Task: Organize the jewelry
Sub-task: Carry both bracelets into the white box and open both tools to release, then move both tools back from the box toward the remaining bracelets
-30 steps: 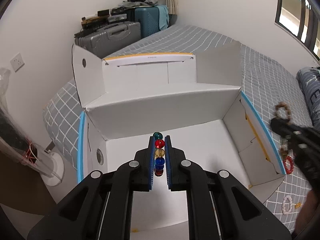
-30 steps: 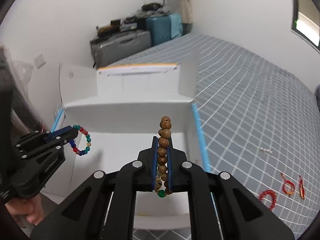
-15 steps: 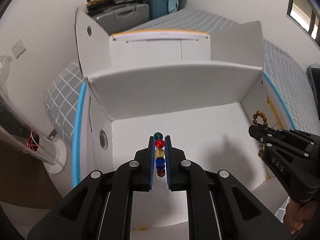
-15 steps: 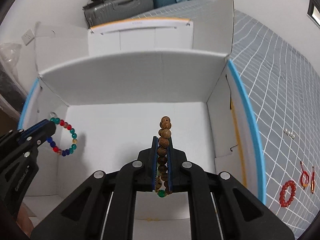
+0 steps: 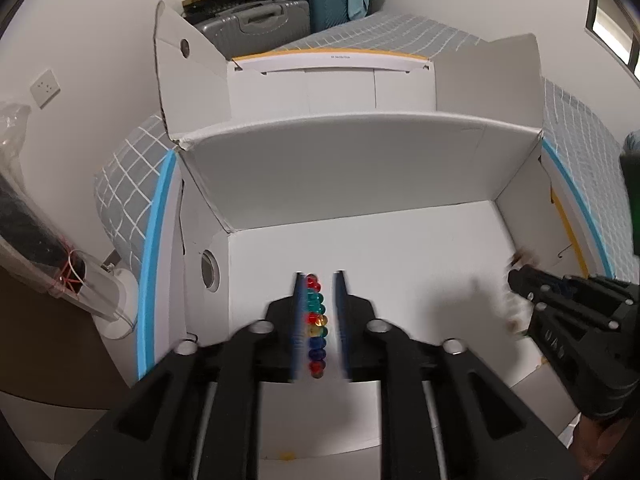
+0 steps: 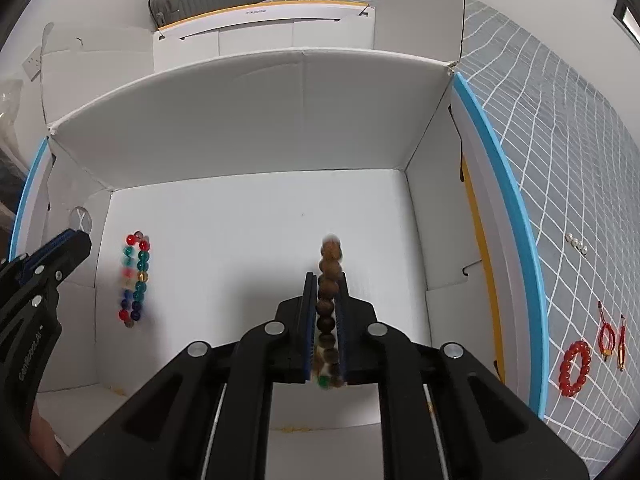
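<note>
A white cardboard box [image 5: 360, 168] [image 6: 280, 120] lies open on the bed, and both grippers reach down into it. My left gripper [image 5: 319, 276] [image 6: 76, 240] has its jaws opening. The multicoloured bead bracelet [image 5: 316, 320] [image 6: 135, 280] is blurred and loose between them; in the right wrist view it hangs free of the fingertips over the box floor. The jaws of my right gripper [image 6: 326, 276] [image 5: 516, 276] are opening too, and the brown wooden bead bracelet [image 6: 330, 256] sits blurred in the narrow gap, slipping.
On the grey checked bed cover [image 6: 560, 140] right of the box lie a red bead bracelet [image 6: 574, 368], two red cord charms [image 6: 608, 334] and small pearls [image 6: 576, 243]. Suitcases [image 5: 256, 24] stand behind the raised box flaps. A person's hand holds each gripper.
Both grippers came down into the box. Their jaws, shut on the bracelets before, have parted; the multicoloured bracelet has left the left fingertips and the wooden one is sliding.
</note>
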Action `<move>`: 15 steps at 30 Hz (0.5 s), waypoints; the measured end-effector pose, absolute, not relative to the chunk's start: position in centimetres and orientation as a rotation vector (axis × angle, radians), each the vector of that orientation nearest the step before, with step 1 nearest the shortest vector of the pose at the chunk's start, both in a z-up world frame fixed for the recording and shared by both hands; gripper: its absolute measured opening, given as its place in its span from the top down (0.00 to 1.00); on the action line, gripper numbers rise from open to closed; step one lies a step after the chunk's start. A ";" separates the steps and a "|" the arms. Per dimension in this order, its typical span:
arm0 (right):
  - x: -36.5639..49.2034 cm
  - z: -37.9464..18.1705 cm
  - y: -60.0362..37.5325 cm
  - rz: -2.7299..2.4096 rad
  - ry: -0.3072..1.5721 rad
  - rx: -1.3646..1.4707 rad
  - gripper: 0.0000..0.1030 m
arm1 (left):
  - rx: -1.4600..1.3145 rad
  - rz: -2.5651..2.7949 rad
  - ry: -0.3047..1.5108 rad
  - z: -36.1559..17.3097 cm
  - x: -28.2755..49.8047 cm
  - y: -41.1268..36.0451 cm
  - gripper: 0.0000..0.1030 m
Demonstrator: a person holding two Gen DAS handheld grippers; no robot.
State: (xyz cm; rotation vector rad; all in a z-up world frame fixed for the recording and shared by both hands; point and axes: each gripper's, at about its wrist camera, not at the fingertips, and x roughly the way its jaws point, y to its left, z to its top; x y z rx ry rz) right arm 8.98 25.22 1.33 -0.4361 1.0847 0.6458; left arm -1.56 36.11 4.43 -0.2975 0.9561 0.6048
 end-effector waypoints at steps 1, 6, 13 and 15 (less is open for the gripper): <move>8.8 1.5 25.1 0.644 1.078 -0.438 0.70 | -0.303 0.610 0.949 4.7 -1.7 36.1 0.59; 8.2 2.9 24.8 0.646 1.012 -0.459 0.30 | -0.300 0.636 0.876 6.5 -2.8 35.6 0.28; 7.5 4.9 24.0 0.653 0.950 -0.440 0.08 | -0.288 0.672 0.784 9.4 -4.7 34.8 0.07; 7.5 5.3 23.7 0.653 0.942 -0.429 0.07 | -0.274 0.679 0.772 10.0 -5.0 34.5 0.06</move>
